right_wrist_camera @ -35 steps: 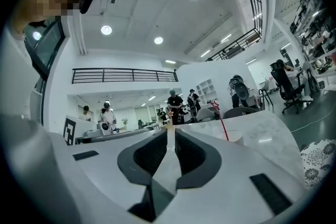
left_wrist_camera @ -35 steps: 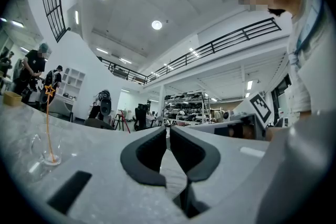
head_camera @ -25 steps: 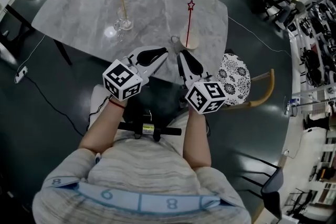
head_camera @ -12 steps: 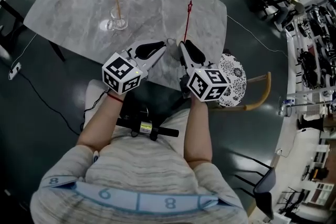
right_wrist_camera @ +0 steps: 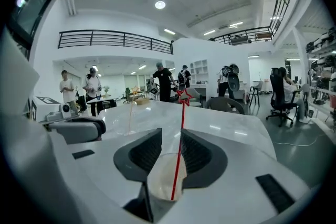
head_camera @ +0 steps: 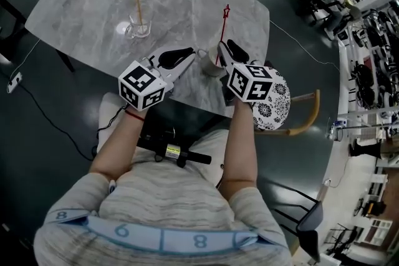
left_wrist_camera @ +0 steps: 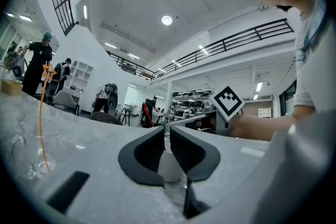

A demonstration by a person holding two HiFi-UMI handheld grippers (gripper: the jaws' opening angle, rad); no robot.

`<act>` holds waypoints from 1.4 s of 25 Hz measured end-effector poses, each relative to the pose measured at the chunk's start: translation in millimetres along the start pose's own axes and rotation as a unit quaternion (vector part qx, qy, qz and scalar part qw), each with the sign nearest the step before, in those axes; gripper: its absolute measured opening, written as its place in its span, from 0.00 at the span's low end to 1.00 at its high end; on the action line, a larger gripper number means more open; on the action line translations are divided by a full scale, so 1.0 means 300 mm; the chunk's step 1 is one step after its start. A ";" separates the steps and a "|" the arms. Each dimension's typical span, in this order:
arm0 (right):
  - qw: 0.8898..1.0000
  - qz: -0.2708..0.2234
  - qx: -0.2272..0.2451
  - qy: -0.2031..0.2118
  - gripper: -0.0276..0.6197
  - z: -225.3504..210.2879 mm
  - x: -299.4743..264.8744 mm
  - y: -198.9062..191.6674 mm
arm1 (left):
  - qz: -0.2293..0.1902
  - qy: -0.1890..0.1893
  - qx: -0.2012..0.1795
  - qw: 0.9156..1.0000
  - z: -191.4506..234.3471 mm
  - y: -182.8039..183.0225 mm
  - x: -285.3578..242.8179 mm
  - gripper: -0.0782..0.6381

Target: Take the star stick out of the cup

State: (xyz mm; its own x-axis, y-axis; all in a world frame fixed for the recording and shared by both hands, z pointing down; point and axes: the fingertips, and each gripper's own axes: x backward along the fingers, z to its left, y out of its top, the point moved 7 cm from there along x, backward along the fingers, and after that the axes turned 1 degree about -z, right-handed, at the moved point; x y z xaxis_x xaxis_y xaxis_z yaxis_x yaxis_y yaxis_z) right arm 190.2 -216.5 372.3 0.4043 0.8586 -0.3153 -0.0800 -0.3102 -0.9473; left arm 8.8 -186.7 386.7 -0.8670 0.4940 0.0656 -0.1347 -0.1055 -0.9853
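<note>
Marble table (head_camera: pixel 187 3), red star stick (head_camera: pixel 222 34) seemingly near-upright in cup (head_camera: pixel 209 65), star topmost.

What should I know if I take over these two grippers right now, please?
Left gripper: shut, empty, tips close beside the cup; contact unclear.
Right gripper: jaws slightly apart, aimed at the red star stick, not gripping it.
Things: the stick stands in the cup near the table's front edge; a yellow star stick sits in a glass mug farther back.
Done: both grippers at the cup.
To do: probably close on the stick and lift it out.
</note>
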 end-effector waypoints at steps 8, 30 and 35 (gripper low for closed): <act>0.998 0.057 0.012 0.001 0.16 -0.047 -0.087 0.001 | 0.002 -0.002 0.003 1.000 0.016 0.006 -0.011 0.15; 0.993 0.112 0.045 -0.015 0.08 -0.061 -0.141 0.012 | 0.001 -0.001 0.006 1.000 0.037 0.011 -0.021 0.15; 0.994 0.105 0.032 -0.006 0.08 -0.059 -0.133 0.027 | -0.001 -0.001 0.007 1.000 0.038 0.014 -0.020 0.15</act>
State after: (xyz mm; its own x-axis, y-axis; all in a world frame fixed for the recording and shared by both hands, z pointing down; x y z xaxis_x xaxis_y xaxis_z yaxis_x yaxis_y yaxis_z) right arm 189.4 -260.7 378.2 0.3619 0.7826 -0.5066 -0.2194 -0.4566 -0.8622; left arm 7.9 -199.9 383.9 -0.8679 0.4923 0.0669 -0.1421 -0.1168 -0.9829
